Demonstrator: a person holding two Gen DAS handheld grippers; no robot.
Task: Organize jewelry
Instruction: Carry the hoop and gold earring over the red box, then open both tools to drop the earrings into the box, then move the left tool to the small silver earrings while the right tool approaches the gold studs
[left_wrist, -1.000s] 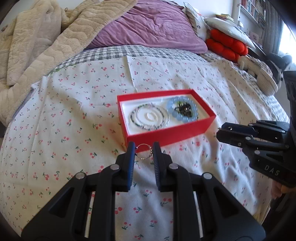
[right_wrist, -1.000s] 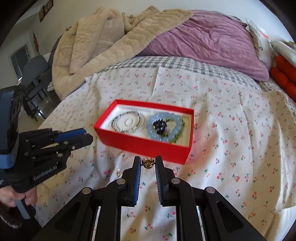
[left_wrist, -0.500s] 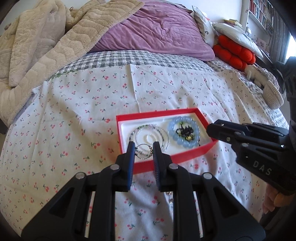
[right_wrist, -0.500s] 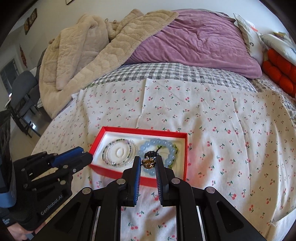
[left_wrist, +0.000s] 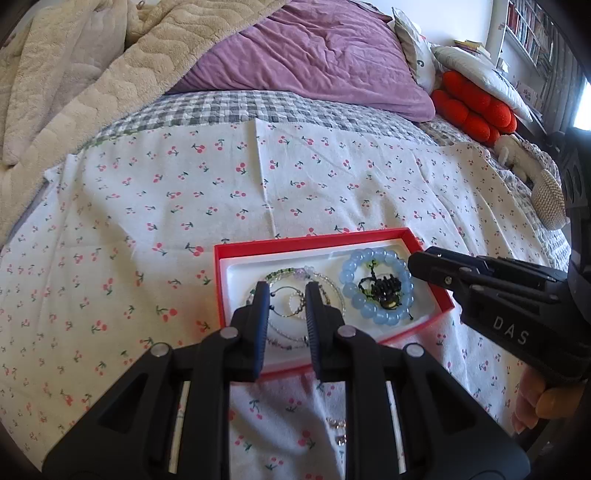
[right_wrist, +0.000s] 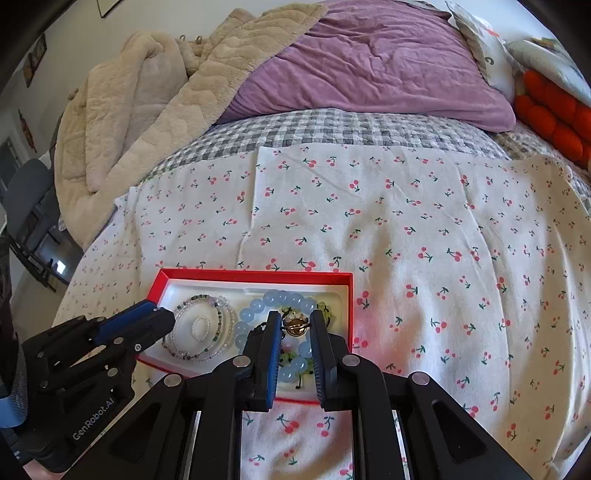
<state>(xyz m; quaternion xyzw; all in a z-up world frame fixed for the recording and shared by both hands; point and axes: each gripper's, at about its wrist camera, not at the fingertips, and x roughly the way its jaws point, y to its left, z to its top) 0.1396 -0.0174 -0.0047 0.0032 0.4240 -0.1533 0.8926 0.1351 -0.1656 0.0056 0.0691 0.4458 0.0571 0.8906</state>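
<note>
Room lies wide on the bed (right_wrist: 424, 229) past our red box (right_wrist: 255, 275). Our left gripper (left_wrist: 285, 295) pinches a thin wire ring (left_wrist: 286, 304), our right gripper (right_wrist: 294, 325) a gold charm (right_wrist: 294, 326).

Red box (left_wrist: 428, 317), white lining; pale blue bead bracelet (left_wrist: 376, 291); white cherry-print sheet (left_wrist: 147, 221); grey checked cover (right_wrist: 332, 129); purple quilt (right_wrist: 369, 59); beige blanket (right_wrist: 147, 110).

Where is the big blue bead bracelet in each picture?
Left wrist view: the blue bead bracelet lies in the right half of the red box, right of the left gripper and just beside the right gripper's tip.
Right wrist view: the same bracelet lies in the box's right half, partly hidden behind the right gripper.
Shared landmark: the red box on the cherry-print cloth.
</note>
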